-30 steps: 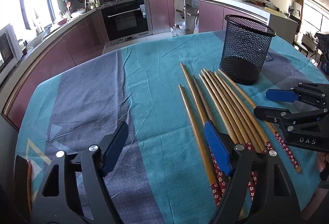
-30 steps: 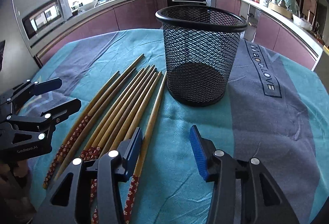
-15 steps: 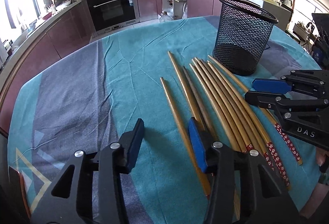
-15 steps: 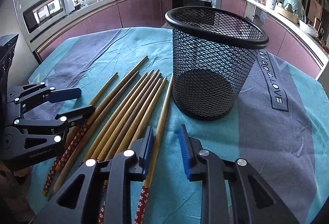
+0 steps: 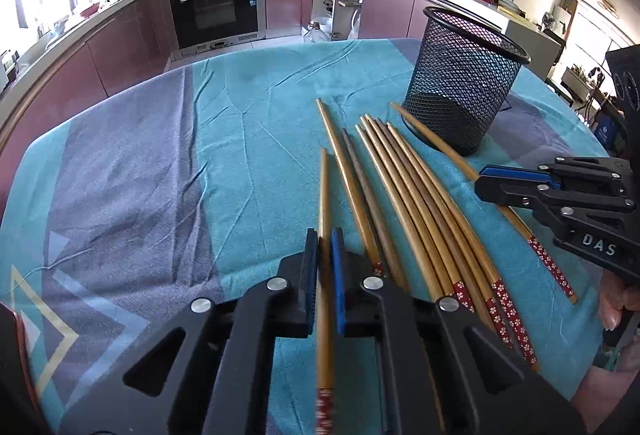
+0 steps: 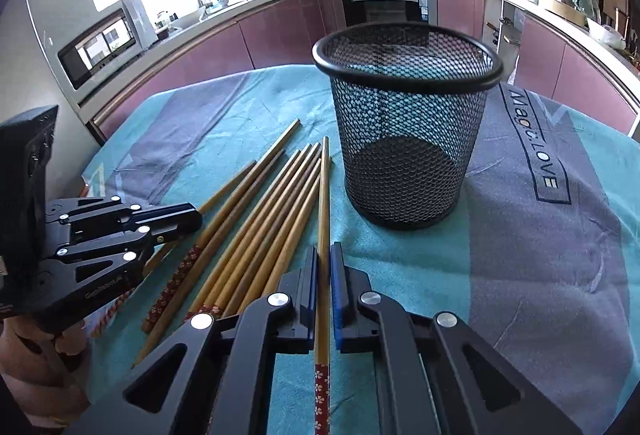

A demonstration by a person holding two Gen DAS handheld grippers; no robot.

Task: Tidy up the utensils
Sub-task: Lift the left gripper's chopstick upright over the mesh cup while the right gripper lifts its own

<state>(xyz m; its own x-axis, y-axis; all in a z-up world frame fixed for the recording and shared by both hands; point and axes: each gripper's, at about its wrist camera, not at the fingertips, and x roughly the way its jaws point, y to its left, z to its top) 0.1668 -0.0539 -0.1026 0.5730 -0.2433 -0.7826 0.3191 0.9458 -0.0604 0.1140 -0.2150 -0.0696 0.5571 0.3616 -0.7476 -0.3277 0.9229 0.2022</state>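
Left gripper (image 5: 325, 235) has just closed on the leftmost chopstick (image 5: 324, 195) of the row on the cloth-covered counter (image 5: 248, 115). Right gripper (image 6: 324, 251) has just closed on the chopstick nearest the mesh basket (image 6: 408, 139).

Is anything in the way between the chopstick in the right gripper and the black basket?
Nothing visible: the right hand-held gripper is shut on a chopstick, and only bare cloth lies before the empty mesh basket.

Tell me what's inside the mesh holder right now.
Nothing visible: the mesh holder looks empty, its dark base bare in the right wrist view. All the chopsticks still lie on the tablecloth beside it.
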